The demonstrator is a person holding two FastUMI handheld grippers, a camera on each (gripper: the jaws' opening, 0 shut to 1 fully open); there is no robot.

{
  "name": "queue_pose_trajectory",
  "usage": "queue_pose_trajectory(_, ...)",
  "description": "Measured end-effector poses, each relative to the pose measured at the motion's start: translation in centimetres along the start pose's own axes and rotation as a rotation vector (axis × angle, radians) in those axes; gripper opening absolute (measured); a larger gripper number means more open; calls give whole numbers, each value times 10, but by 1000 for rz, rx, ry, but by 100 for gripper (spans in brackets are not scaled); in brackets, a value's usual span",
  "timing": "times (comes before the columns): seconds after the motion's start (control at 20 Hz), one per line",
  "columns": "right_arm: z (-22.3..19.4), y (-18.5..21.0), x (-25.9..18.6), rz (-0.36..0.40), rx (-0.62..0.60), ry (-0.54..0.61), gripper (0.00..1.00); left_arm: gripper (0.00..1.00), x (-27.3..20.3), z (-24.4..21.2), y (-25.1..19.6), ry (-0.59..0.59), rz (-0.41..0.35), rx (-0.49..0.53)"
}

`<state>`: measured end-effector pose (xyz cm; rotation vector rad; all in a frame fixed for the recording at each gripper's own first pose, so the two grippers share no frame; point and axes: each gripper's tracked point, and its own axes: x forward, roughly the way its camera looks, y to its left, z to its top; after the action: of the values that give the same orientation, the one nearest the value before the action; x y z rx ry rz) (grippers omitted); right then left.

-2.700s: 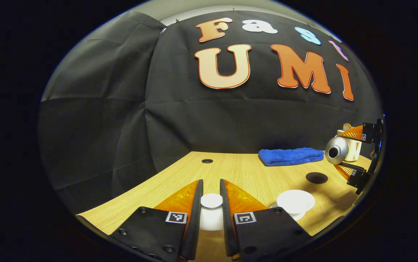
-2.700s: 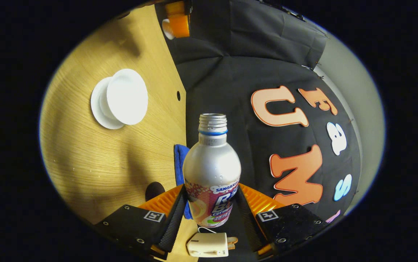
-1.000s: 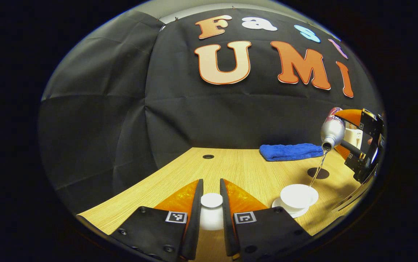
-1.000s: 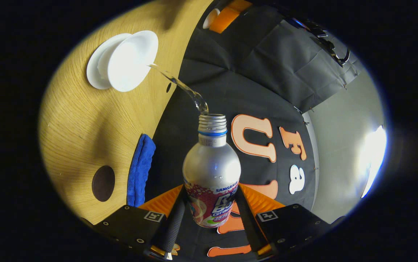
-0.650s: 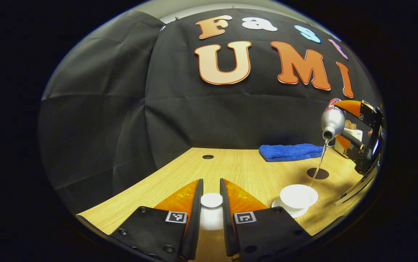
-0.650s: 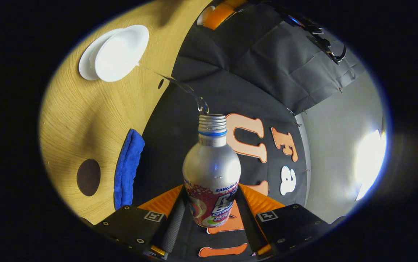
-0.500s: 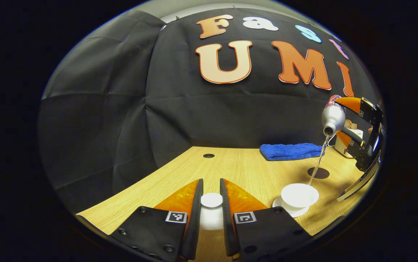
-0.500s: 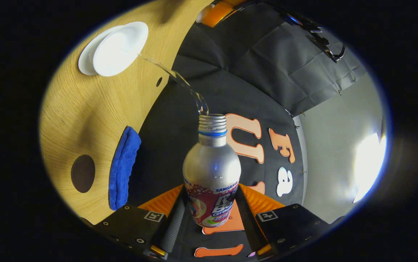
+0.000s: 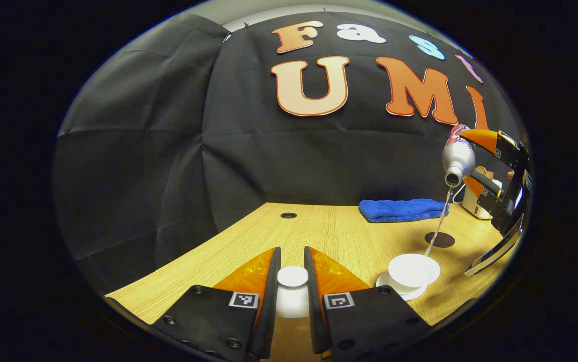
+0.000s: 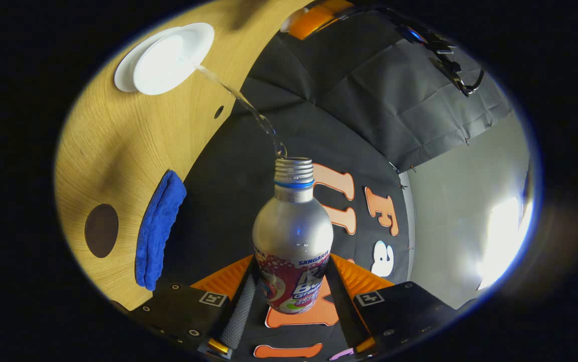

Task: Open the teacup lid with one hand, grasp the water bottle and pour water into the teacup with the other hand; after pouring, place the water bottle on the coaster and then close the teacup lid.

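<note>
In the left gripper view my left gripper (image 9: pixel 292 296) is shut on the white teacup lid (image 9: pixel 292 277), held low over the wooden table (image 9: pixel 339 236). To its right the open white teacup (image 9: pixel 413 269) stands on its saucer (image 9: pixel 387 282). The silver water bottle (image 9: pixel 459 157) is tipped mouth-down above it, and a thin stream of water (image 9: pixel 440 221) falls into the cup. In the right gripper view my right gripper (image 10: pixel 291 301) is shut on the water bottle (image 10: pixel 293 236), and the stream (image 10: pixel 238 103) arcs to the teacup (image 10: pixel 166 58). The dark round coaster (image 10: pixel 101 230) lies on the table.
A folded blue cloth (image 9: pixel 402 209) lies at the back of the table near the coaster (image 9: pixel 440 239). A small white box (image 9: pixel 476 205) sits behind the right gripper. A round hole (image 9: pixel 288 215) is in the tabletop near the wall. The blue cloth (image 10: pixel 157 229) sits beside the coaster.
The right gripper has lifted and tipped the bottle further, and water now pours into the teacup. The left gripper with the lid has stayed still.
</note>
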<state>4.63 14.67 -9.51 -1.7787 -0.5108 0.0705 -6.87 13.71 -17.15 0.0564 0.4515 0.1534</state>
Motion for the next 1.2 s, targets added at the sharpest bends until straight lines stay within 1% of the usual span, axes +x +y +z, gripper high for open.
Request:
queue_pose_trajectory(0.15, 5, 3, -2, 7, -9, -24, 78, 33, -1, 1, 0, -1, 1, 1)
queue_pose_trajectory(0.25, 15, 13, -5, 22, -10, -42, 77, 33, -1, 0, 1, 2, 7, 2)
queue_pose_trajectory(0.4, 25, 27, -13, 26, -39, -72, 78, 33, 0, -1, 1, 7, 6, -2)
queue_pose_trajectory(0.7, 35, 30, -12, 38, -73, -117, 78, 33, 0, -1, 1, 6, 11, -2)
queue_pose_trajectory(0.85, 35, 37, -10, 49, -68, -124, 77, 33, -1, -1, 1, 11, 15, -4)
queue_pose_trajectory(1.2, 50, 42, -16, 64, -68, -154, 78, 33, -2, 0, 2, 0, 30, -13)
